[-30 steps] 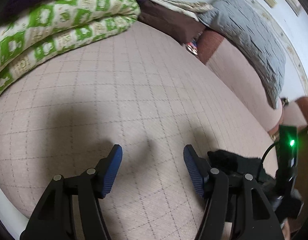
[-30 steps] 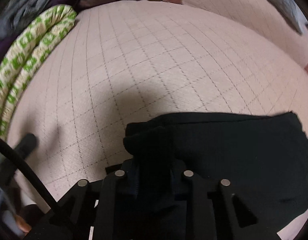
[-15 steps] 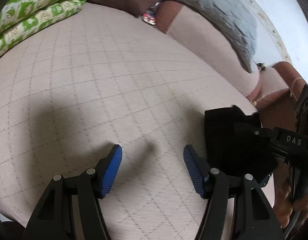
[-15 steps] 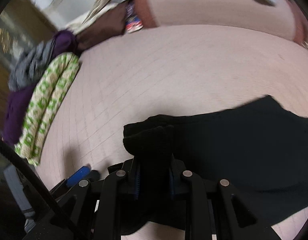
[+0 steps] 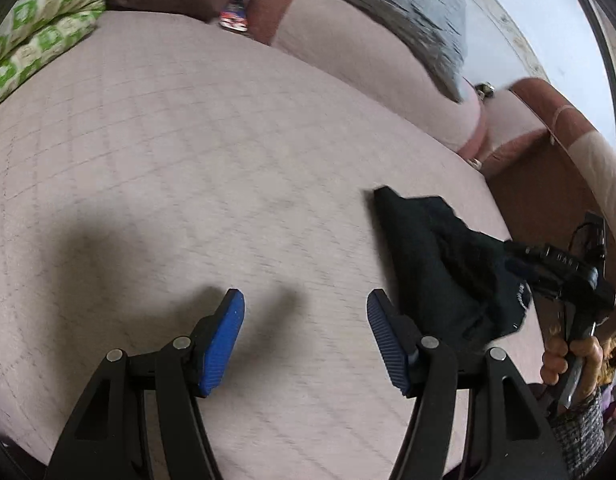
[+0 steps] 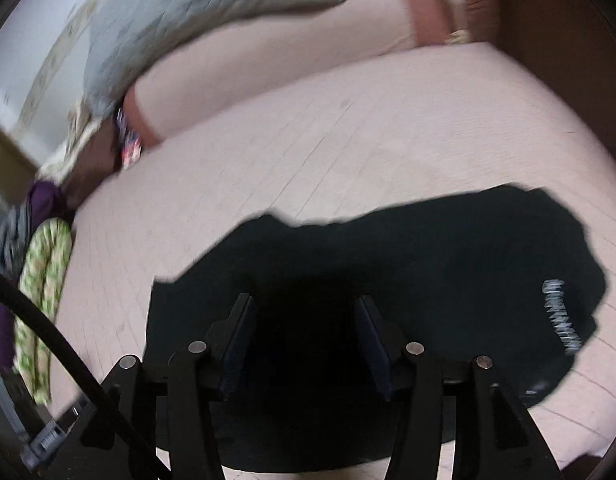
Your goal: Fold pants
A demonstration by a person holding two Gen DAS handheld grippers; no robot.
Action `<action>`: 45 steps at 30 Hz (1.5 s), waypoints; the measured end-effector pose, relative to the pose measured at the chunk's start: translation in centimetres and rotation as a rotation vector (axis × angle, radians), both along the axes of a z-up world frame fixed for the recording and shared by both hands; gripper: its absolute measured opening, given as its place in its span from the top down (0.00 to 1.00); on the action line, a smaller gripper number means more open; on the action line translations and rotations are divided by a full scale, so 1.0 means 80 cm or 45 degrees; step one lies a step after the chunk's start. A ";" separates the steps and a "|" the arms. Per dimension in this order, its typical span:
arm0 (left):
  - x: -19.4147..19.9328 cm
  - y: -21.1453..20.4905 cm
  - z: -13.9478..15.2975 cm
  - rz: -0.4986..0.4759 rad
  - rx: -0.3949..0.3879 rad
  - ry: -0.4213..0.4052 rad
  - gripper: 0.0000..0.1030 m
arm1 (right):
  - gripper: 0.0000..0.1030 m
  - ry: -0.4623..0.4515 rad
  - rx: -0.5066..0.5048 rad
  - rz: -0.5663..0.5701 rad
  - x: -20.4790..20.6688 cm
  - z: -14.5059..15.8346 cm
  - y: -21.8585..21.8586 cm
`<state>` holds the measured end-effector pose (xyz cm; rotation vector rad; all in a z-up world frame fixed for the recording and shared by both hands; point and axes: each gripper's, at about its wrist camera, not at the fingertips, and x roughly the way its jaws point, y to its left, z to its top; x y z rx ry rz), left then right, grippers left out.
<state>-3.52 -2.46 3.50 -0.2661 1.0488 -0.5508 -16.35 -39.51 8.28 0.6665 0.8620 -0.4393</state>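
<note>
Since before, our right tongs (image 6: pixel 303 336) have let go; the pants (image 6: pixel 428 264) lie spread beneath them, left tongs (image 5: pixel 305 336) gaping empty.

Pink quilted mattress cover (image 5: pixel 187 152), diamond stitch pattern, spread across most of both views. Green-and-white patterned folded quilt (image 5: pixel 39 32) laid at far left edge of mattress; same quilt seen in right wrist view (image 6: pixel 43 280). Purple cloth (image 6: pixel 43 204) piled just beyond it. Grey quilted pillow (image 5: pixel 388 4) propped against pink bolster (image 5: pixel 368 52) with brown band. Small colourful packet (image 5: pixel 237 16) wedged beside bolster end. Pale wall (image 5: pixel 496 12) behind.
</note>
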 end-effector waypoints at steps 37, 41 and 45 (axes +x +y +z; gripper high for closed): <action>-0.045 -0.159 0.026 -0.083 0.407 -0.347 0.27 | 0.32 -0.128 -0.189 -0.056 -0.099 -0.047 0.051; -0.056 -0.151 0.024 -0.073 0.438 -0.404 0.26 | 0.31 -0.089 -0.400 -0.031 -0.090 -0.044 0.076; -0.058 -0.143 0.016 -0.076 0.415 -0.383 0.24 | 0.30 -0.034 -0.496 -0.027 -0.085 -0.052 0.089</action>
